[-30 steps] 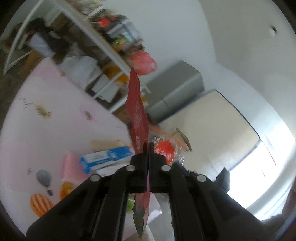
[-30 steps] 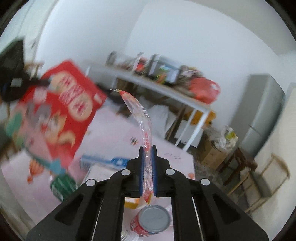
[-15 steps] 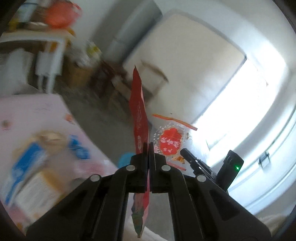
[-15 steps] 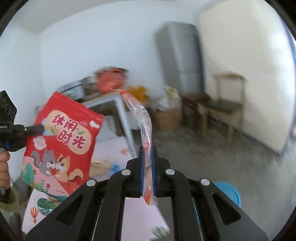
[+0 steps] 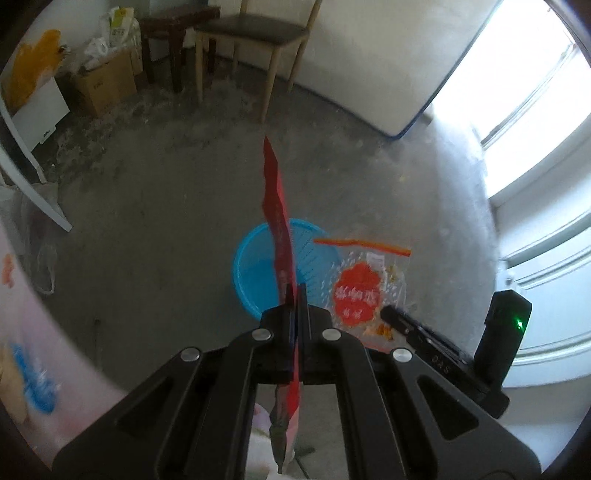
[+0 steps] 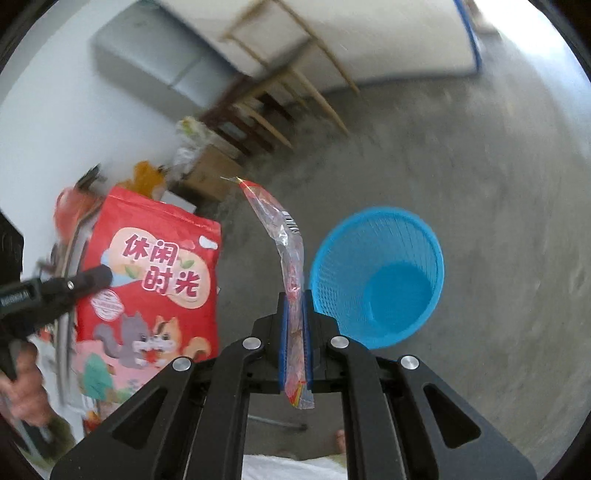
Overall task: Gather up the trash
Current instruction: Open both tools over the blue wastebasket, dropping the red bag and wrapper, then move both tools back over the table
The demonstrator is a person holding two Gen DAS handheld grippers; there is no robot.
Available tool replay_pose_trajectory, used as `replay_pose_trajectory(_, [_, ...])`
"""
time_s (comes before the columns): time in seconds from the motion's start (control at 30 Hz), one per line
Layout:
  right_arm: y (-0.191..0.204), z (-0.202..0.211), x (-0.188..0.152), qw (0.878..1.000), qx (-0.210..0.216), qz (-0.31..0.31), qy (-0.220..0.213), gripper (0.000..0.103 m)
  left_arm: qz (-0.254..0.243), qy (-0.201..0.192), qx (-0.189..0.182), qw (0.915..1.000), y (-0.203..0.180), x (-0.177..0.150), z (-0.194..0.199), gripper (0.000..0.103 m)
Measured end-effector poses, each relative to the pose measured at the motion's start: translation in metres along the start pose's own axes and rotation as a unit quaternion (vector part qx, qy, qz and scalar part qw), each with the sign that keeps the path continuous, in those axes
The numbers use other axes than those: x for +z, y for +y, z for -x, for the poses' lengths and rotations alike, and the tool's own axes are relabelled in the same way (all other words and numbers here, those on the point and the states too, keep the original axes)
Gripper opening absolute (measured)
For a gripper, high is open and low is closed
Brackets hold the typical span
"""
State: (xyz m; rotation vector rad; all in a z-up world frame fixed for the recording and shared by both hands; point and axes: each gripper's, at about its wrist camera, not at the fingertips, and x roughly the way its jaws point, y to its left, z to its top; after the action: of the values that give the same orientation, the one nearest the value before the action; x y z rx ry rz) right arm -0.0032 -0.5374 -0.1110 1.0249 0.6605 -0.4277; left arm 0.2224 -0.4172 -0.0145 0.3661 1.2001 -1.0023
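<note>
Right view: red snack bag (image 6: pixel 147 273) face-on; left view: edge-on.

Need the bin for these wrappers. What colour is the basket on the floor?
Bright blue basket, clearest in the right wrist view.

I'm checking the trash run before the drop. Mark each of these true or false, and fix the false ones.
1. The left gripper is shut on a red snack bag. True.
2. The right gripper is empty. False: it is shut on a clear plastic wrapper.
3. The blue basket stands on the concrete floor. True.
4. The blue basket already holds several wrappers. False: nothing shows inside it in the right wrist view.
5. A wooden chair stands by the far wall. True.
6. The red snack bag lies on the floor. False: it hangs from the left gripper, clear of the floor.
</note>
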Motion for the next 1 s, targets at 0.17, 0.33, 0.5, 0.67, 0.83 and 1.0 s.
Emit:
replay_pose_trajectory(0.17, [-0.043,-0.042,0.02,0.998,0.009,-0.067,0.019,0.014,0.005,0.015,0.003,0.9999,-0.014,0.029,-0.064,0.007])
replay_pose_trajectory(0.33, [-0.101,-0.088,0.026,0.983,-0.021,-0.171,0.061,0.055,0.036,0.017,0.05,0.9979,-0.004,0.034,-0.09,0.039])
replay_pose_trajectory(0.5, [-0.12,-0.082,0.017,0.982,-0.043,-0.179,0.052,0.055,0.063,0.006,0.04,0.9972,0.015,0.029,-0.057,0.039])
replay_pose_trajectory(0.67, [-0.105,-0.068,0.013,0.987,-0.058,-0.143,0.044,0.055,0.04,-0.047,0.027,0.9977,0.011,0.026,0.008,0.047])
replay_pose_trajectory(0.83, [-0.066,-0.019,0.008,0.994,-0.089,-0.069,0.017,0.066,0.023,-0.098,-0.011,0.9949,0.009,-0.006,0.086,0.051])
replay_pose_trajectory(1.0, [-0.004,0.036,-0.004,0.989,-0.143,0.036,-0.03,0.088,0.031,-0.151,-0.024,0.9877,0.031,-0.071,0.172,0.062])
